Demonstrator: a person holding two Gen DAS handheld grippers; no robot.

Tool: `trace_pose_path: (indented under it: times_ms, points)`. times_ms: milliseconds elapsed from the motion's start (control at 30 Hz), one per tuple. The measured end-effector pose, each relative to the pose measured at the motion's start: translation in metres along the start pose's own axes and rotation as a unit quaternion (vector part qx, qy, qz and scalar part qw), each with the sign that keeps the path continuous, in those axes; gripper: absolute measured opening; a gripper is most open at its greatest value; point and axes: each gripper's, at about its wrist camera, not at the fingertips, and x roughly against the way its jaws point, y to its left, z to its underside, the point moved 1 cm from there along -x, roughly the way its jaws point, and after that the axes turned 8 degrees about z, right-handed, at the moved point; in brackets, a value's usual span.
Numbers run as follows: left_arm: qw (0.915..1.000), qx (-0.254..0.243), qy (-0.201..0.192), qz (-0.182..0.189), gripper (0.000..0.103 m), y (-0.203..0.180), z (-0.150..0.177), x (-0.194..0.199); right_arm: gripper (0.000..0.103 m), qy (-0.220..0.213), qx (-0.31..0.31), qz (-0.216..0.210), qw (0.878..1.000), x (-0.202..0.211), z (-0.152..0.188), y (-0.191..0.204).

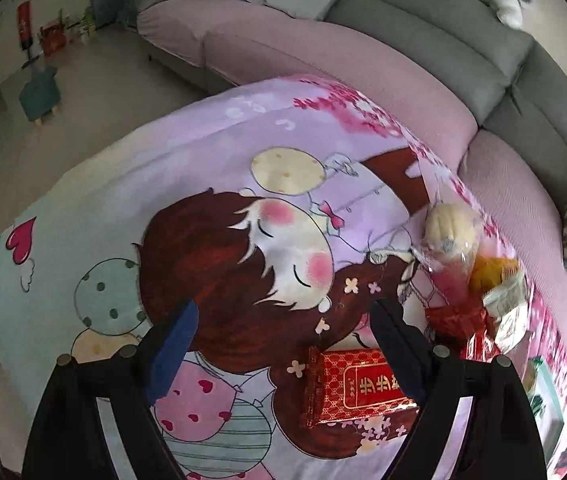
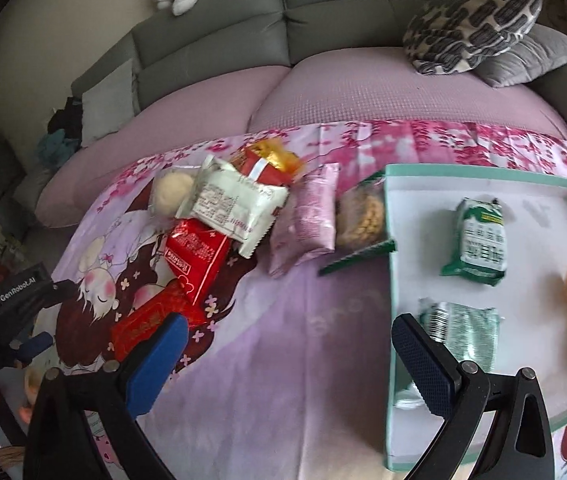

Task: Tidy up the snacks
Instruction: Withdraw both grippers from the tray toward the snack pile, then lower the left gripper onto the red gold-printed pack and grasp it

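Both grippers — left (image 1: 283, 336), right (image 2: 289, 350) — gape empty above the snack-strewn cloth (image 2: 283, 340).

A pink-and-lilac cartoon-printed cloth (image 2: 283, 340) covers the flat surface that carries everything. Near its middle lies a shallow white tray with a mint-green rim (image 2: 390, 280). Just left of the tray's rim rest a clear bag of brown biscuits (image 2: 361, 216) and a pale pink foil packet (image 2: 307, 220). Further left of the tray, a white printed wrapper (image 2: 231, 204) overlaps a glossy red packet (image 2: 197, 256), with a round cream bun in clear film (image 2: 169, 192) beside them. Farthest from the tray lies a flat red patterned packet with gold lettering (image 1: 357, 388).
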Motion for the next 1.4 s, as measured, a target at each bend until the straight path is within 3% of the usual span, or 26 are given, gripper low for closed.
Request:
trace_pose_path:
  times_ms: [267,367,467,533,633,800,967,1233,1400]
  points:
    - [0.9950,-0.078,0.062,0.003,0.088,-0.028,0.014,-0.032,0.103,0.015,0.014,0.006,1.000,-0.018,-0.001,0.008]
    - [0.9867,-0.141,0.082,0.000,0.088,-0.044,0.020,-0.042,0.103,0.016,0.015,0.010,1.000,-0.020,-0.002,0.007]
    - [0.9812,-0.179,0.071,-0.013,0.088,-0.057,0.021,-0.044,0.103,0.020,0.006,0.009,1.000,-0.020,-0.003,0.002]
    - [0.9815,-0.181,0.061,-0.008,0.088,-0.061,0.017,-0.046,0.103,0.018,0.002,0.011,1.000,-0.018,-0.004,-0.001]
    - [0.9845,-0.165,0.048,-0.038,0.088,-0.056,0.009,-0.053,0.103,0.017,0.000,0.010,1.000,-0.016,-0.004,-0.002]
    - [0.9883,-0.124,0.059,-0.066,0.088,-0.030,0.001,-0.060,0.103,0.020,0.003,0.009,1.000,-0.017,-0.004,0.000]
    - [0.9821,-0.150,0.076,-0.084,0.088,-0.032,0.008,-0.063,0.103,0.018,0.000,0.009,1.000,-0.015,-0.004,-0.002]
    - [0.9835,-0.142,0.097,-0.056,0.088,-0.025,0.020,-0.057,0.103,0.016,-0.008,0.013,1.000,-0.012,-0.005,-0.006]
    - [0.9770,-0.177,0.115,-0.029,0.088,-0.040,0.033,-0.054,0.103,0.020,-0.016,0.015,1.000,-0.012,-0.004,-0.010]
